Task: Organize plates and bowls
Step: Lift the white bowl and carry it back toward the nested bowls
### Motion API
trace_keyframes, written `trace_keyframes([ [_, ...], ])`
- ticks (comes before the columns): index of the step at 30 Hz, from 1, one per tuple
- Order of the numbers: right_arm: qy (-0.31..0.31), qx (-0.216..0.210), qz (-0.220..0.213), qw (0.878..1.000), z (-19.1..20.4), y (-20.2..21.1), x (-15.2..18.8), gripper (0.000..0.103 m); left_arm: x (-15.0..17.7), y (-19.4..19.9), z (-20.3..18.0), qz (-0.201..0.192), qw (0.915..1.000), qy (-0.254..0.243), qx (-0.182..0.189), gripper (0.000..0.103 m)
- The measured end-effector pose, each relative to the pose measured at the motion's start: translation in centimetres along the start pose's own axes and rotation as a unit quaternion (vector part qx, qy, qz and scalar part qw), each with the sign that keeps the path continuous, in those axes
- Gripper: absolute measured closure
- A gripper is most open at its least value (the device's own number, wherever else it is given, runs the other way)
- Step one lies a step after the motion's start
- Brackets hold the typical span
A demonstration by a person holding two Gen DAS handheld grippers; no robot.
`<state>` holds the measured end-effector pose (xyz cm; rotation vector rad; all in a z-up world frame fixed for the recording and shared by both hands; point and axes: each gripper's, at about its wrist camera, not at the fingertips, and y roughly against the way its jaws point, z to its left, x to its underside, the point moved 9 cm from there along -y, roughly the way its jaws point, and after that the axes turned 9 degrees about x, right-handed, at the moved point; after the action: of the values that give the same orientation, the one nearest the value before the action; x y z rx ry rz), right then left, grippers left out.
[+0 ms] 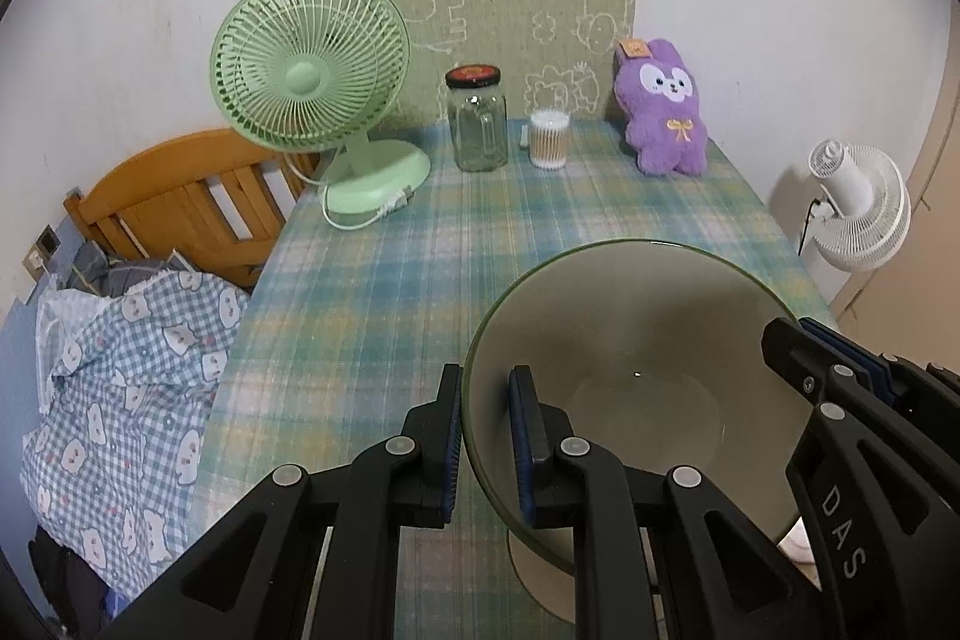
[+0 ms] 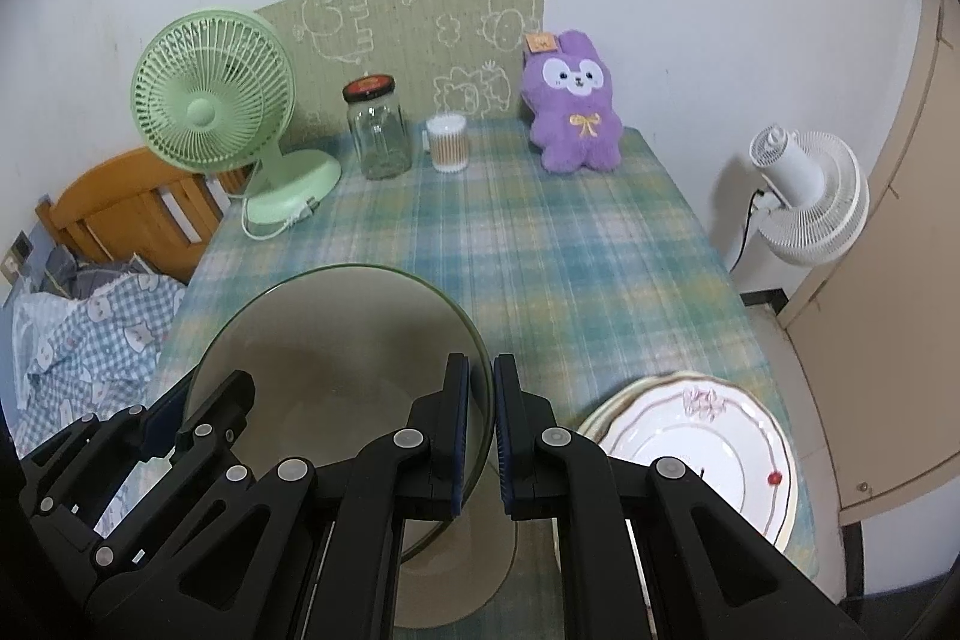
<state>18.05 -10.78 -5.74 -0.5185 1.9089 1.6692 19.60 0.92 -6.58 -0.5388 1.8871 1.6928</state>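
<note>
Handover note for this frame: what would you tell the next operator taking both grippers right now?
Left gripper: shut on the bowl's left rim.
Right gripper: shut on the opposite rim of the same bowl.
The bowl looks tilted; whether it is clear of the table is unclear.
Plates: stacked at the near right edge.
Done: plates stacked, bowl gripped.
Left: set the bowl in its place, probably by the plates.
</note>
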Motion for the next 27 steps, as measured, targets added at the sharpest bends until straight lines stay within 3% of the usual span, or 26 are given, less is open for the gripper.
trace_keyframes([
  [27,0.008,0.011,0.066,0.998,-0.1,-3.5,6.6,0.091,5.7,-3.0,-0.2,0.061,0.9981,-0.008,0.002,0.091],
])
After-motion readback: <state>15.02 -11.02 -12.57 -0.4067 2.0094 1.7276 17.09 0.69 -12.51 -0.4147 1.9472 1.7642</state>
